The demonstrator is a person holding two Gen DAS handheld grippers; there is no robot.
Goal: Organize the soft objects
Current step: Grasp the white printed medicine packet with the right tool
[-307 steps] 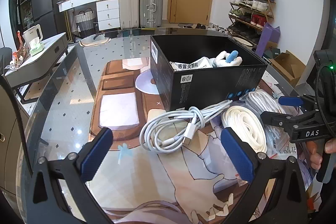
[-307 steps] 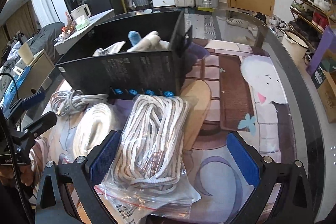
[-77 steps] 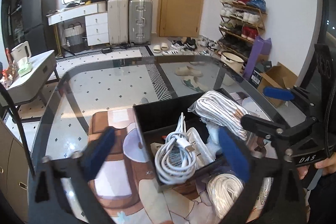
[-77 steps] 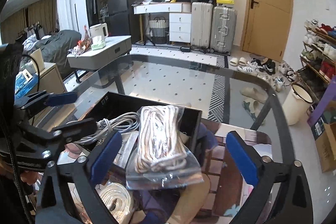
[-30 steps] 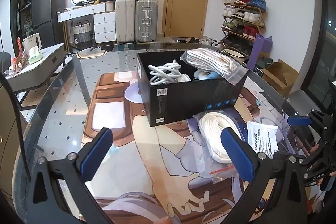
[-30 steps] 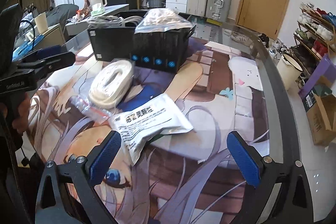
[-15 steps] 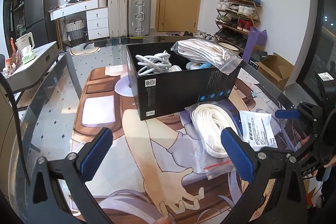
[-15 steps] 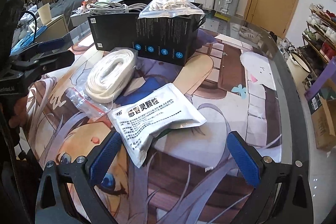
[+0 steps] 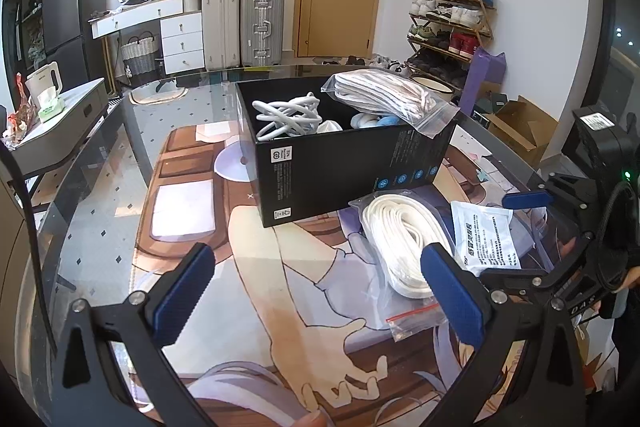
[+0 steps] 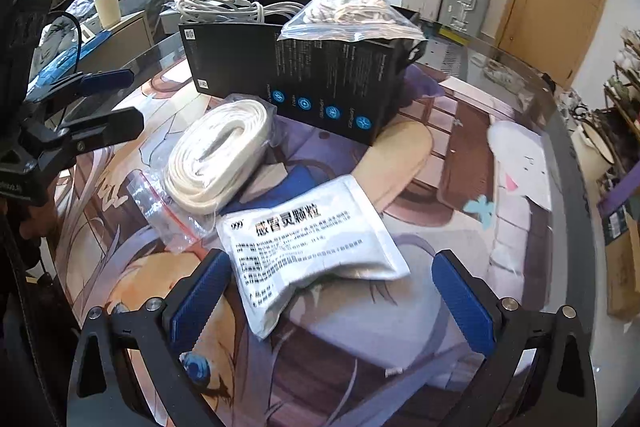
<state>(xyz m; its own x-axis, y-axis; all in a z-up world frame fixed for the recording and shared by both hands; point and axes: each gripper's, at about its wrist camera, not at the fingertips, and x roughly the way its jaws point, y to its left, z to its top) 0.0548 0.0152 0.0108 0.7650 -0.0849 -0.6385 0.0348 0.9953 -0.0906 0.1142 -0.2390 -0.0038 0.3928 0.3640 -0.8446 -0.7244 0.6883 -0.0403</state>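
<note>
Both tongs spread wide and empty, right tongs (image 10: 326, 293) low over the white printed pouch (image 10: 304, 247) on the tabletop (image 9: 100, 195), left tongs (image 9: 316, 291) beside the bagged white rope coil (image 9: 400, 247), black box (image 9: 344, 163) behind holding cables and bagged rope.

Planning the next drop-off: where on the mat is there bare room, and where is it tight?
Free: the mat left of the black box, ahead of the left gripper; also the stretch right of the white pouch toward the table edge. Crowded: in front of the box, where the bagged white rope and the pouch lie overlapping. The box itself is heaped above its rim.
</note>
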